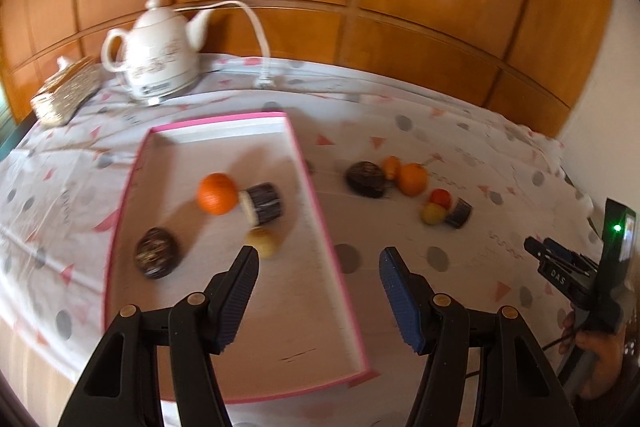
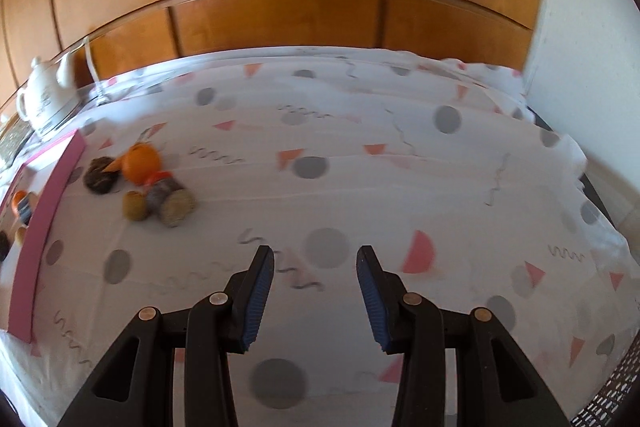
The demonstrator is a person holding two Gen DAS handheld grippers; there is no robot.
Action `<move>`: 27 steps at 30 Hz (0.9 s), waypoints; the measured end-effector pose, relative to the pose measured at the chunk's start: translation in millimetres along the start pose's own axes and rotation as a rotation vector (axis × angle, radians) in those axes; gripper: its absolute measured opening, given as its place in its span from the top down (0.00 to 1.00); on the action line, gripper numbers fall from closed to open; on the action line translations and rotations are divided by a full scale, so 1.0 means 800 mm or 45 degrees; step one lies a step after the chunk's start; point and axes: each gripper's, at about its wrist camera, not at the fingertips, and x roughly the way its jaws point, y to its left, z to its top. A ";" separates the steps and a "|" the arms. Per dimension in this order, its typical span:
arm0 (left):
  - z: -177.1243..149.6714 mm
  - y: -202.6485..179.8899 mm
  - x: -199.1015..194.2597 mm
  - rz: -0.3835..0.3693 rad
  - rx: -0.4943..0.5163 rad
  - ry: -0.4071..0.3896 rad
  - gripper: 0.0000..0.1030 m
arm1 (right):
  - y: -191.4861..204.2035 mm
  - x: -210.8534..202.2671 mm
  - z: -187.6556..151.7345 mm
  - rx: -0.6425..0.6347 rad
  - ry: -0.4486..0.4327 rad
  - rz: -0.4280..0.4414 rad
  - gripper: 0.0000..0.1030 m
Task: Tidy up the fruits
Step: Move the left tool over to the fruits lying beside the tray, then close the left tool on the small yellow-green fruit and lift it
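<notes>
In the left wrist view, the pink-rimmed tray (image 1: 320,203) fills the centre-left, holding an orange (image 1: 217,193) above the left gripper (image 1: 318,257), whose jaws are spread and empty. In the right wrist view, a fruit cluster (image 2: 144,183) sits at middle left, well apart from the right gripper (image 2: 316,253), likewise spread and empty at lower centre.

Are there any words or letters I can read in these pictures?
"DAS": white letters on the black body of the right gripper, seen from the left wrist view.
Dark label at the base of the white kettle: too blurred to read.
Nothing else carries readable text.
</notes>
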 end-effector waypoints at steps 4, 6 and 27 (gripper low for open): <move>0.008 -0.027 0.017 -0.056 0.067 0.030 0.39 | -0.019 -0.002 -0.001 0.044 -0.007 -0.025 0.58; 0.013 -0.043 0.029 -0.090 0.101 0.049 0.39 | -0.029 -0.003 0.000 0.059 -0.015 -0.038 0.58; 0.035 -0.124 0.140 -0.217 0.229 0.223 0.62 | -0.117 0.008 -0.009 0.327 -0.021 -0.244 0.57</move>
